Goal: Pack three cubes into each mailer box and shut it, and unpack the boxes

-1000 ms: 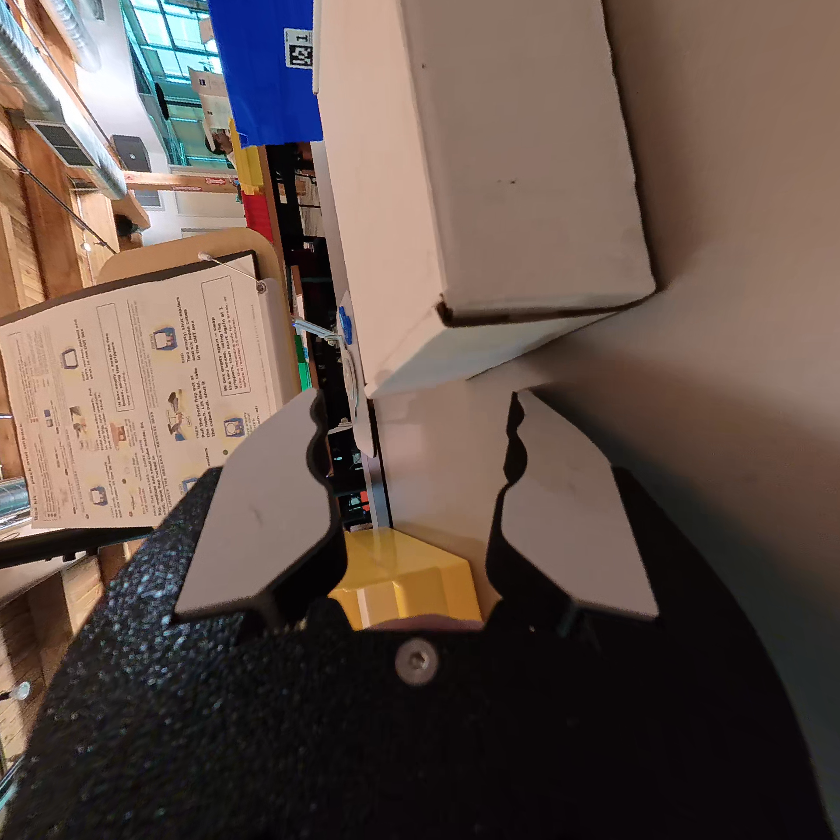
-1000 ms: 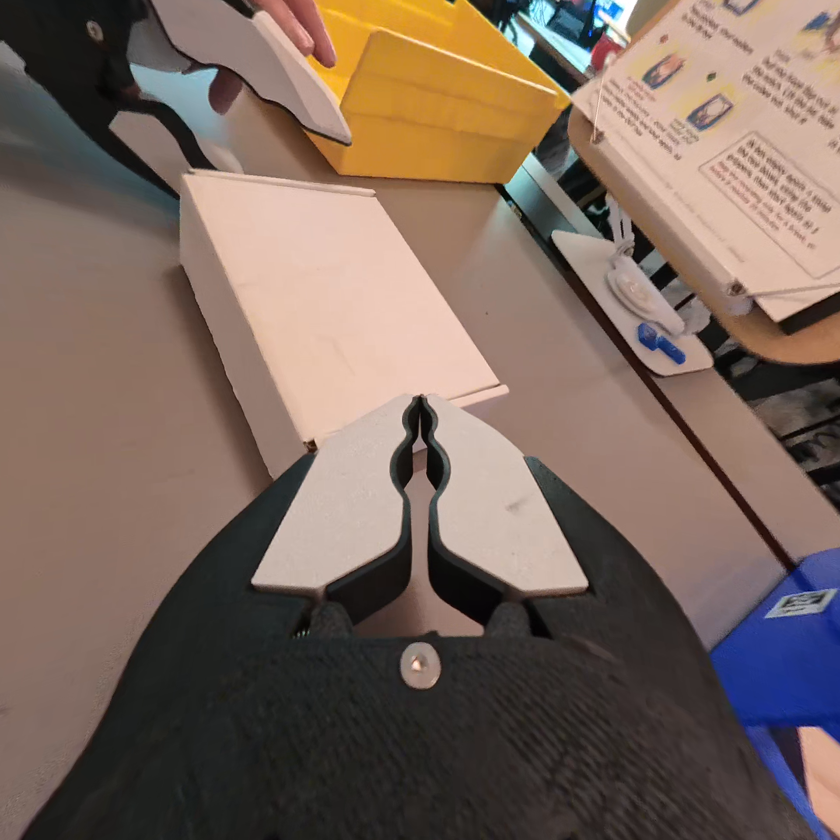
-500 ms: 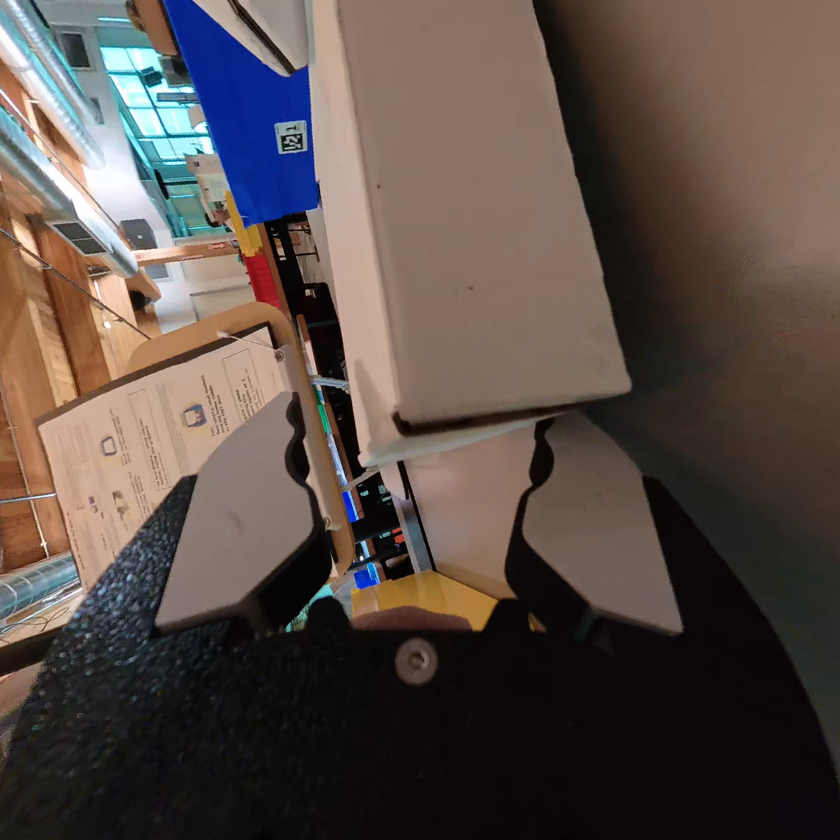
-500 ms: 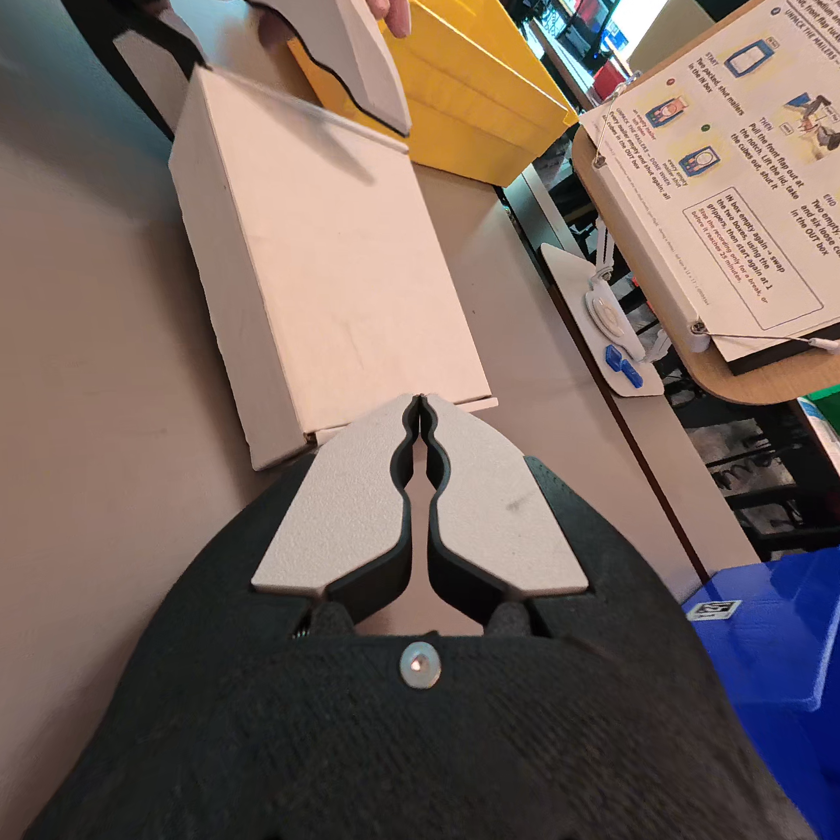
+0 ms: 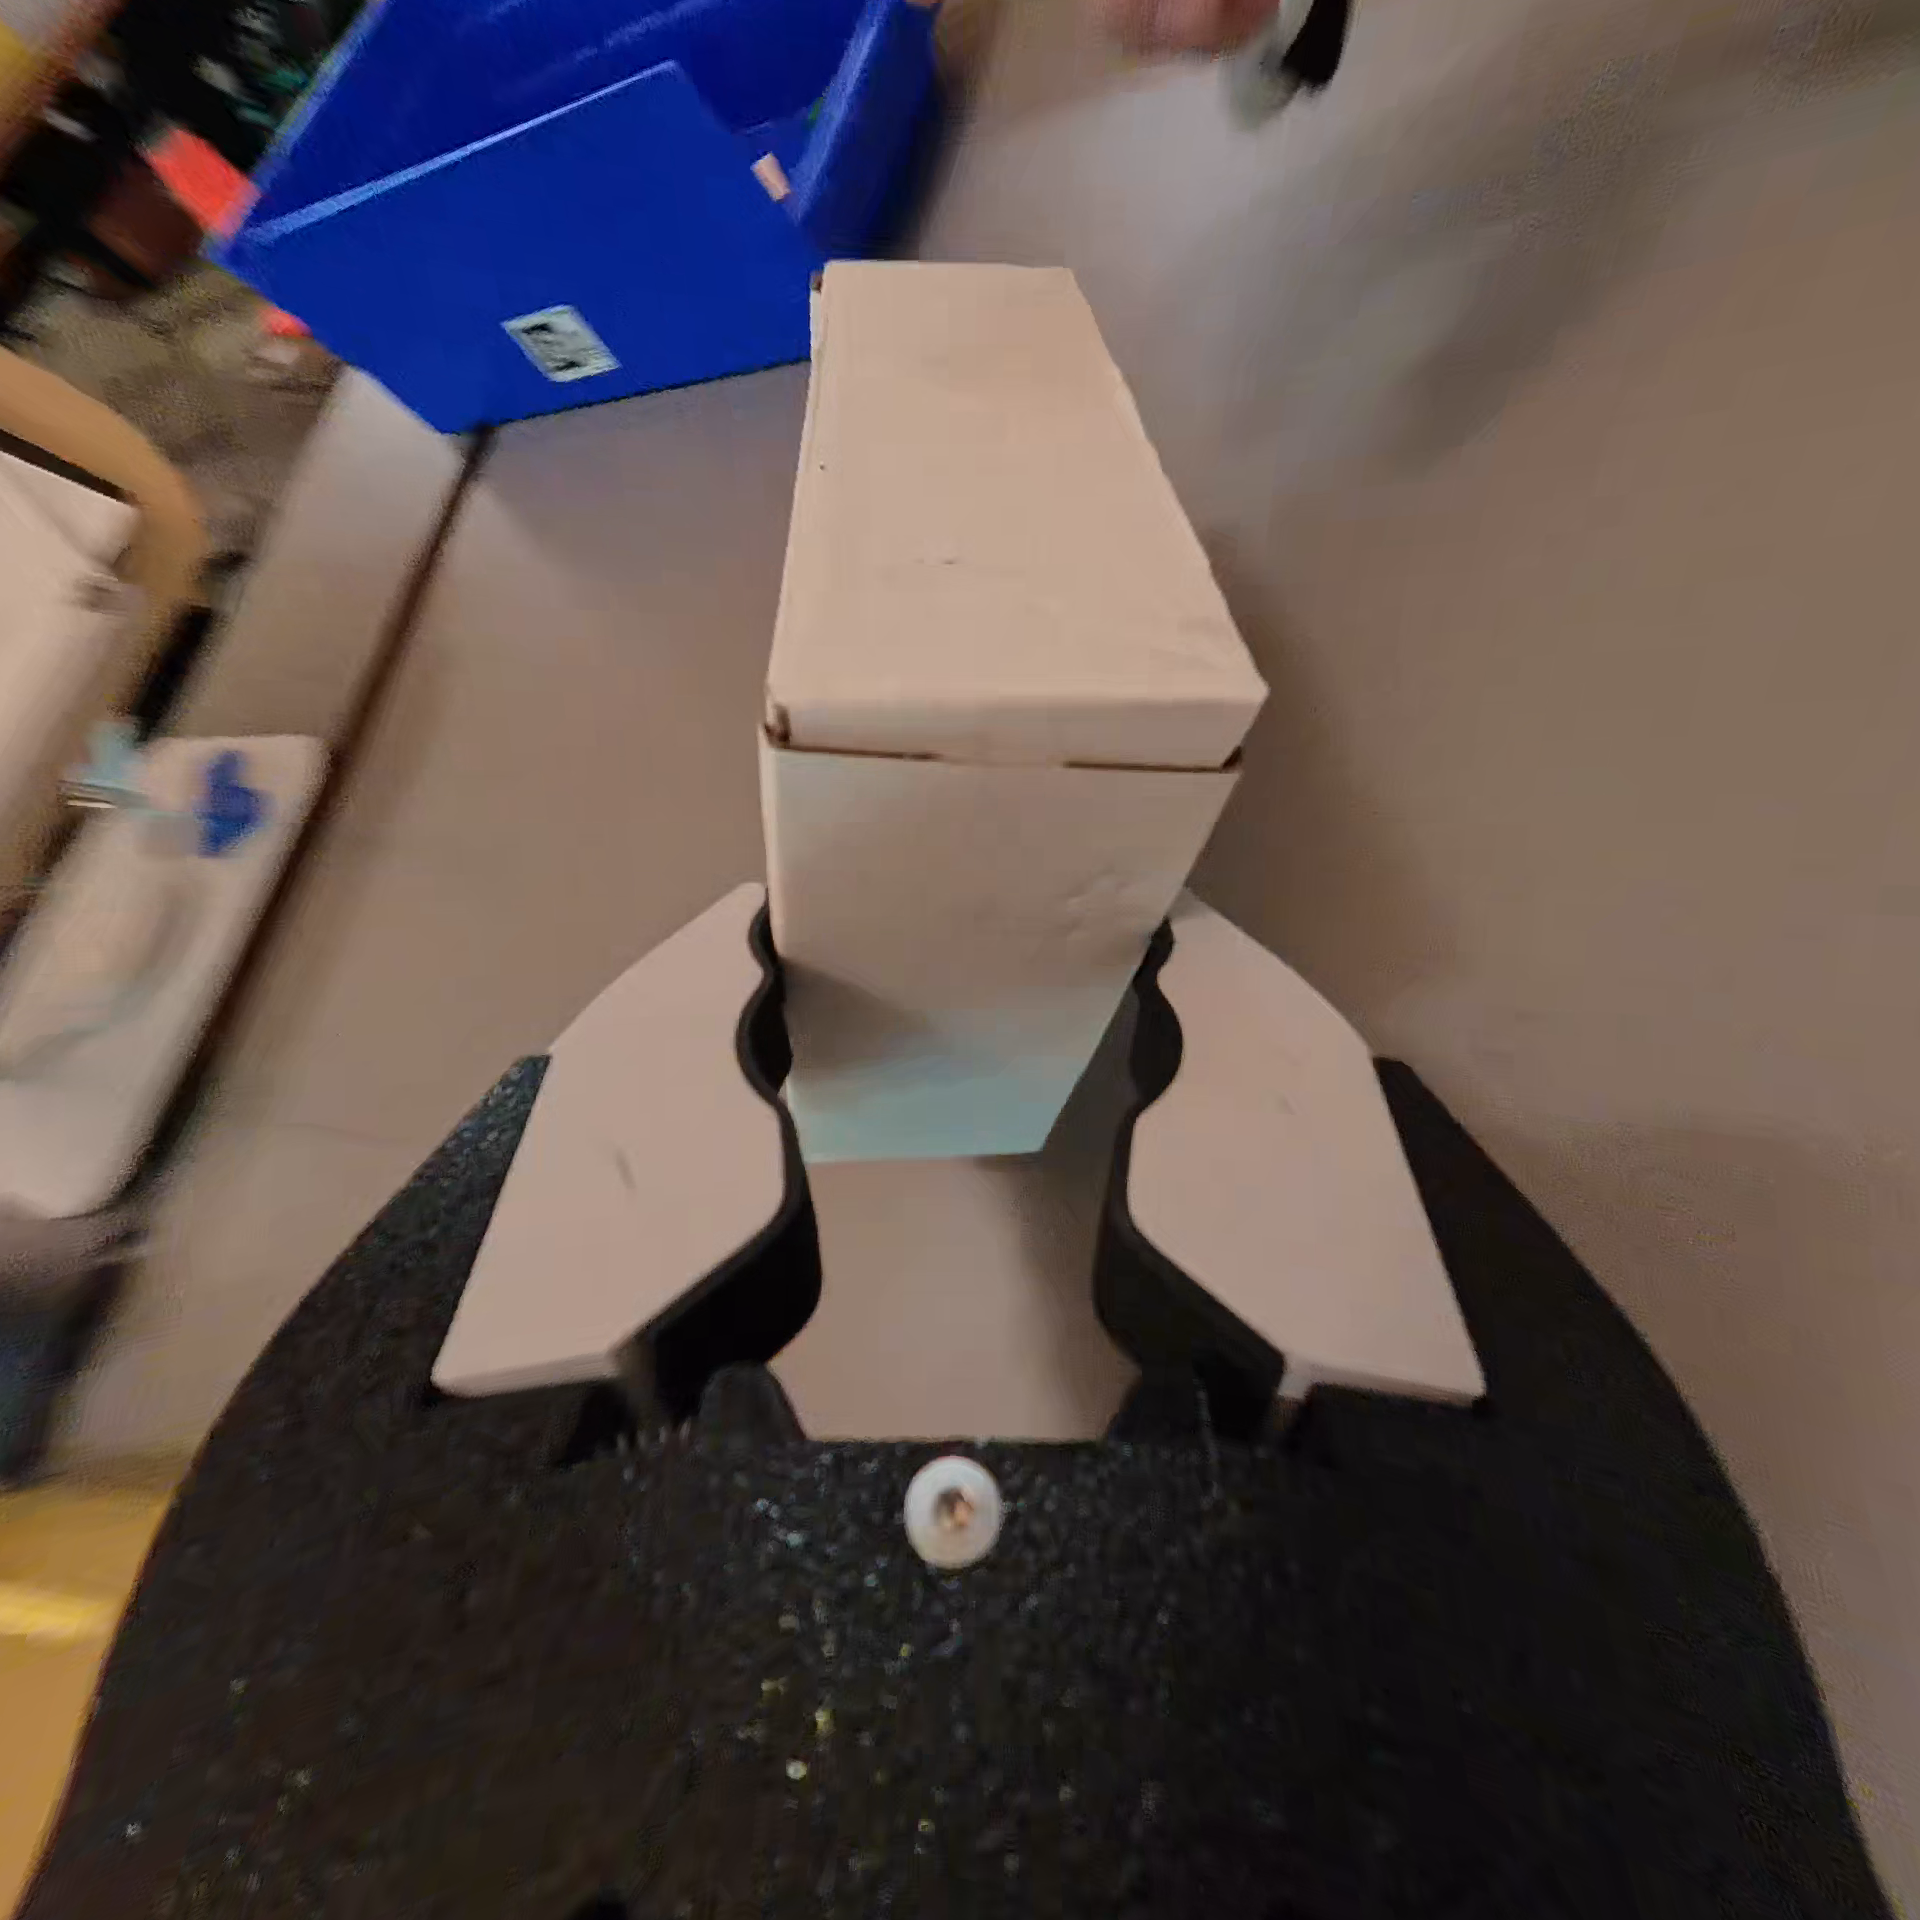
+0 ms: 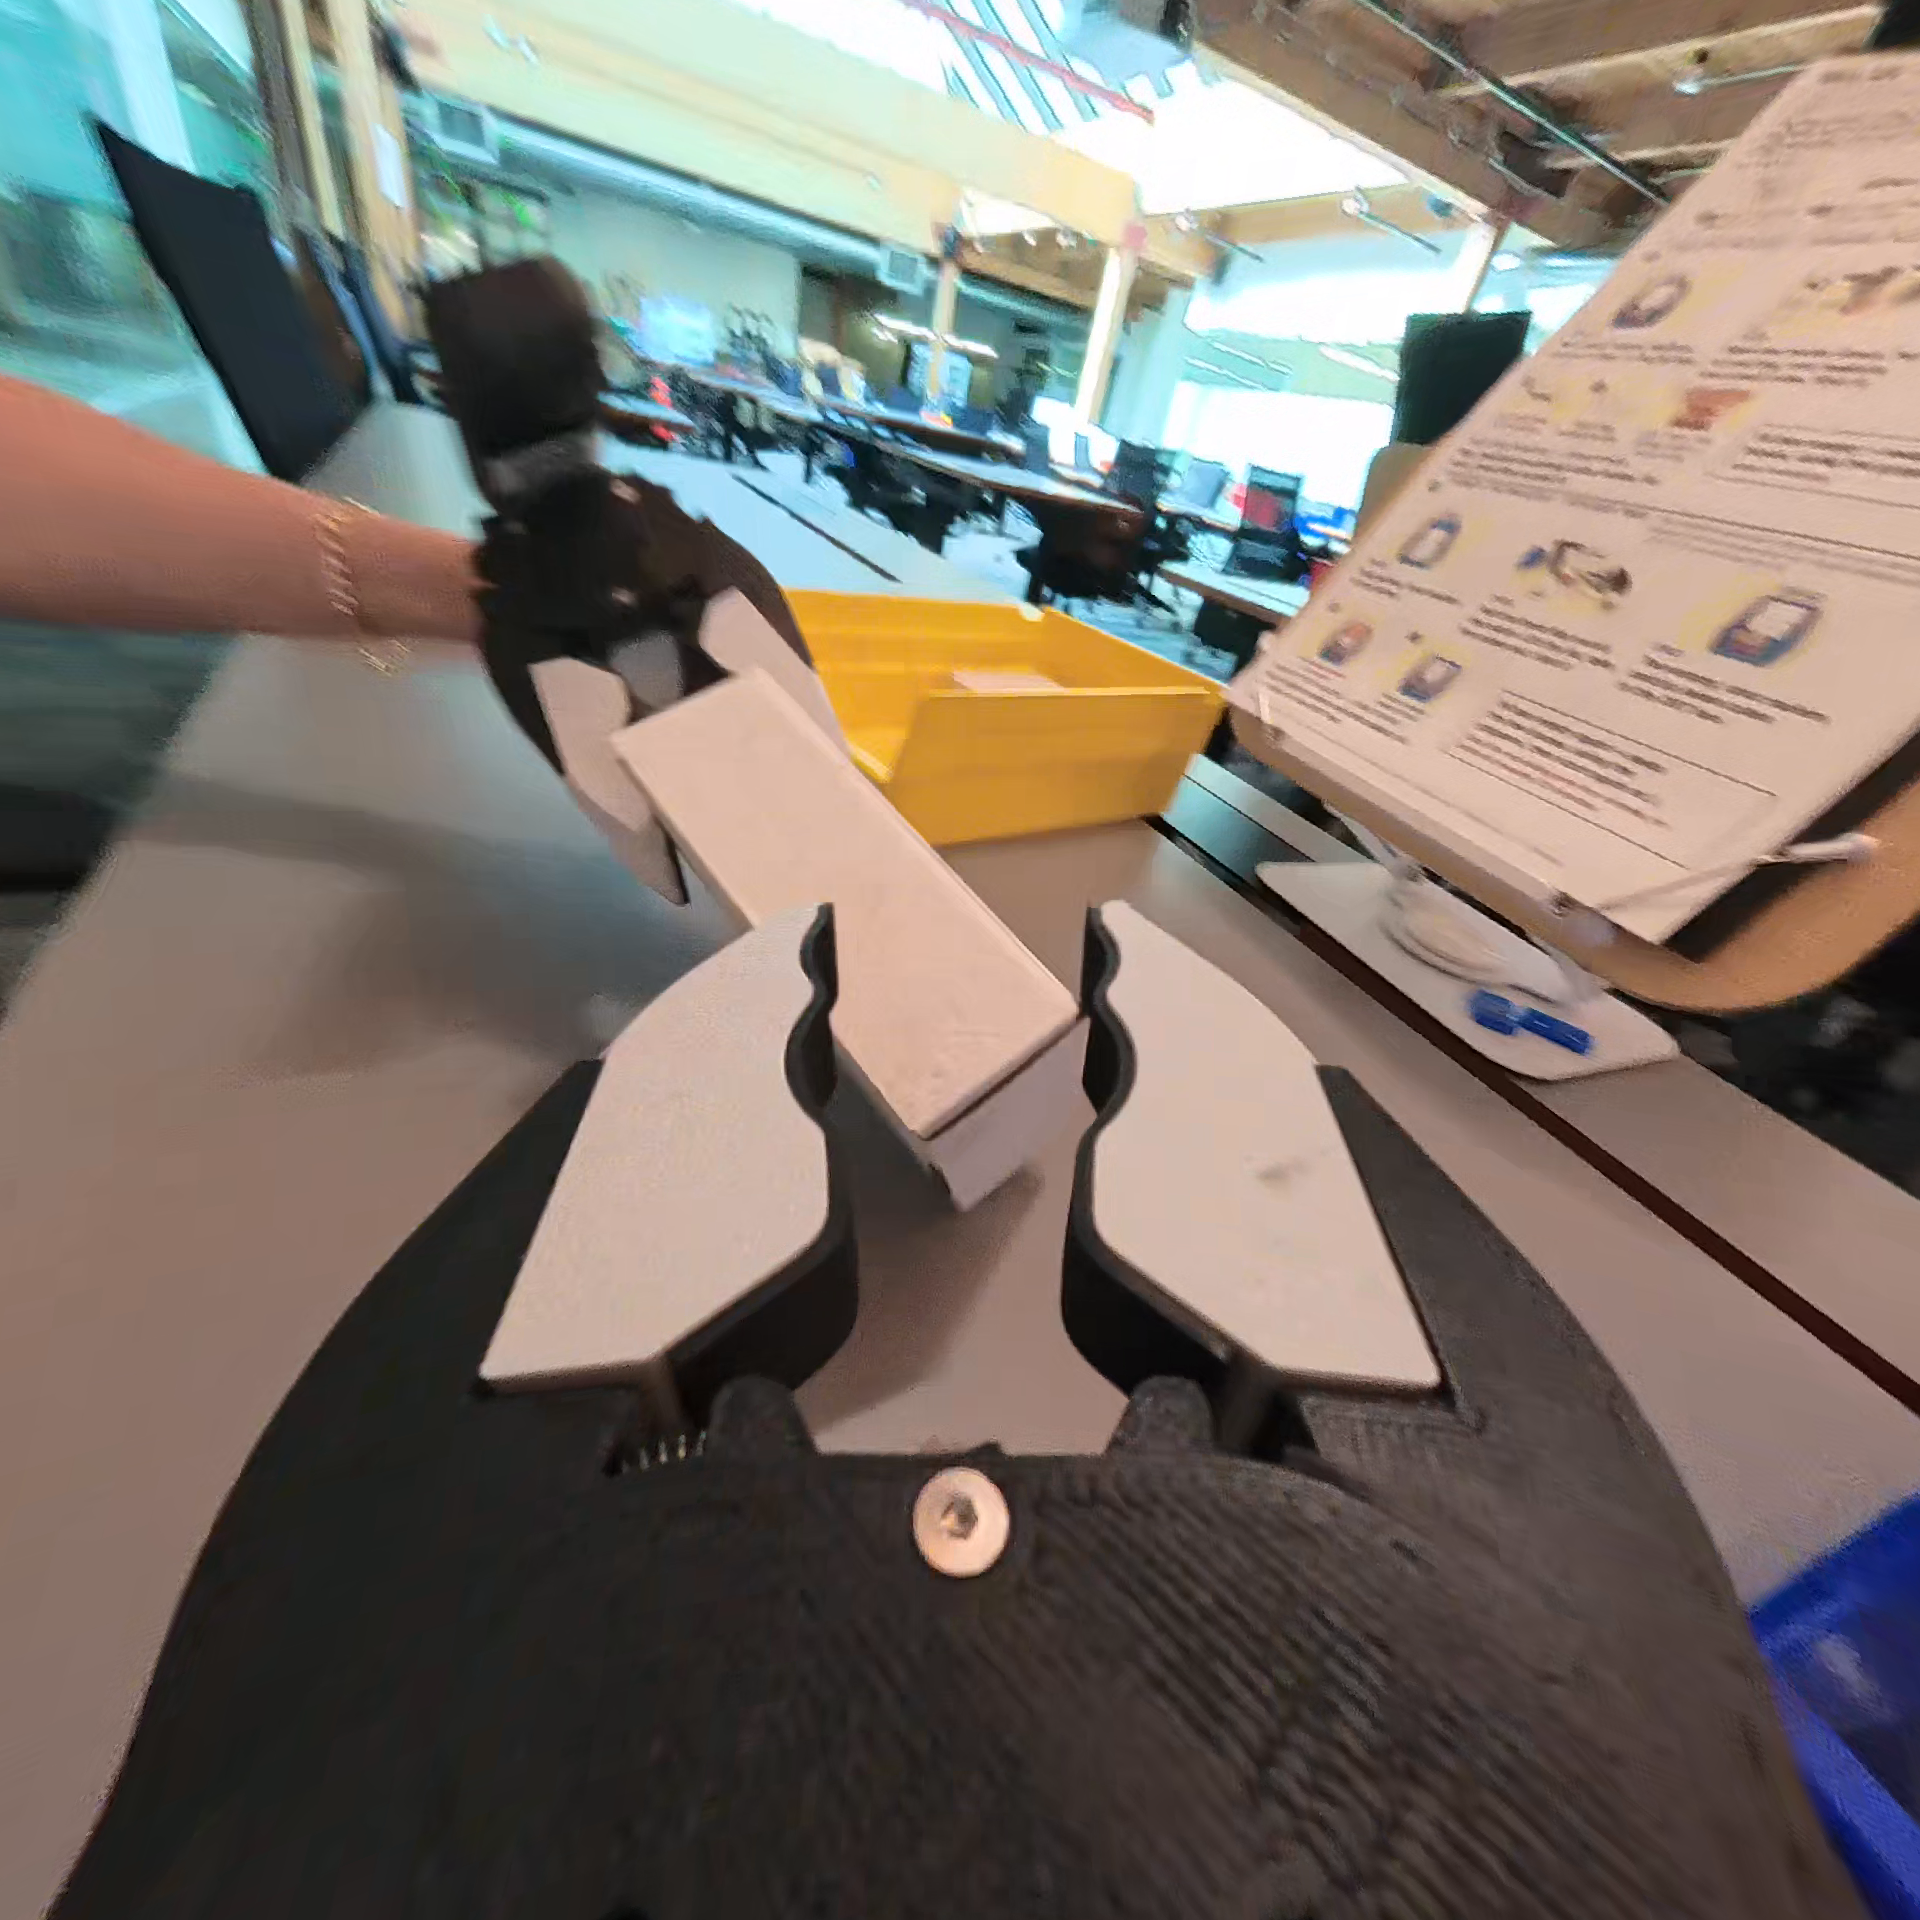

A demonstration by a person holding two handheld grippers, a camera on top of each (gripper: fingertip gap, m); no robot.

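Observation:
My left gripper (image 5: 961, 935) is shut on one end of a closed white mailer box (image 5: 987, 520), which points away from it above the grey table (image 5: 1558, 727). In the right wrist view the box (image 6: 831, 862) hangs tilted, its far end in the left gripper (image 6: 686, 727), held by a person's hand. My right gripper (image 6: 956, 925) is open; the box's near end shows between its fingers, and I see no contact. No cubes are in view.
A blue bin (image 5: 540, 239) stands beyond the box at the table's far edge. A yellow bin (image 6: 997, 727) sits behind the left gripper. An instruction board (image 6: 1610, 623) on a white stand (image 6: 1455, 997) is at the right.
My left gripper has closed on the box's end and lifted it off the table, turning it. My right gripper has opened and tipped up to a lower, flatter angle.

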